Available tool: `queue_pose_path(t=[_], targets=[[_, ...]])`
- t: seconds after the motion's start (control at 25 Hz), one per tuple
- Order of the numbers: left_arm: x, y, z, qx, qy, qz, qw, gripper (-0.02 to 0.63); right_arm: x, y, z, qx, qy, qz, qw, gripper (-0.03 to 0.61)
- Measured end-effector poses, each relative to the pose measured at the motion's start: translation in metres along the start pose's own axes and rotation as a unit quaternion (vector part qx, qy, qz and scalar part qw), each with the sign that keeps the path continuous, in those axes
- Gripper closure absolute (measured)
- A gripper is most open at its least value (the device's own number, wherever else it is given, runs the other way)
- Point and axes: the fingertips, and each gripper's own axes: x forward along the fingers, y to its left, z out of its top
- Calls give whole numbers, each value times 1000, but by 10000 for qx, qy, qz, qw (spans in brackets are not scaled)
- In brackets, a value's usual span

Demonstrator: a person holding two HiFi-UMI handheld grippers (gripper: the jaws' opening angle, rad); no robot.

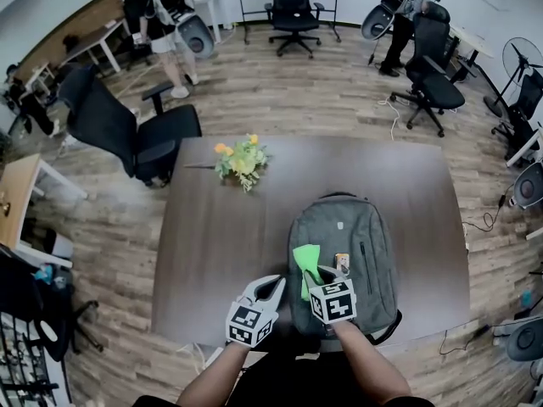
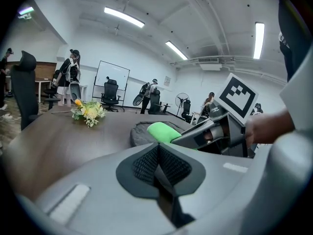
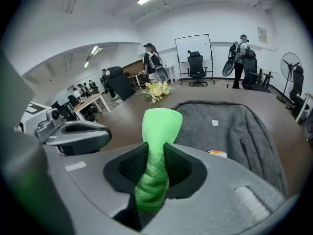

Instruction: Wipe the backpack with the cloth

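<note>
Cloth (image 3: 157, 126), bright green; backpack (image 3: 222, 131), heathered grey

The left hand-held gripper (image 2: 157, 166) is closed on nothing, while the right hand-held gripper (image 3: 155, 169) pinches the cloth (image 3: 161, 124).

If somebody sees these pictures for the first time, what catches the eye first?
The bright green cloth, clamped in the right gripper, stands out over the grey backpack on the dark table. The left gripper, shut and empty, is beside the backpack; a yellow flower bunch sits further back on the table.
</note>
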Motion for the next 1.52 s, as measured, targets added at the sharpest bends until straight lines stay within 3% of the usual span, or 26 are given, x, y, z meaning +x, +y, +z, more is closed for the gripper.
queue_pose_path(t=[0.16, 0.32, 0.72, 1.08, 1.52], targets=[[-7, 8, -1, -14, -20, 61, 10000, 594, 11, 19, -7, -89, 119, 101, 9998, 480], [-13, 10, -7, -36, 27, 56, 10000, 594, 13, 14, -13, -146, 234, -56, 9996, 482], [-9, -8, -14, 7, -40, -361, 9993, 594, -10, -45, -38, -269, 561, -851, 9944, 481], [-1, -41, -22, 269, 169, -787, 9964, 594, -29, -97, -46, -368, 695, -1426, 9867, 480], [1, -38, -22, 175, 155, -424, 9988, 594, -62, -156, -55, -318, 830, -1918, 9774, 480]])
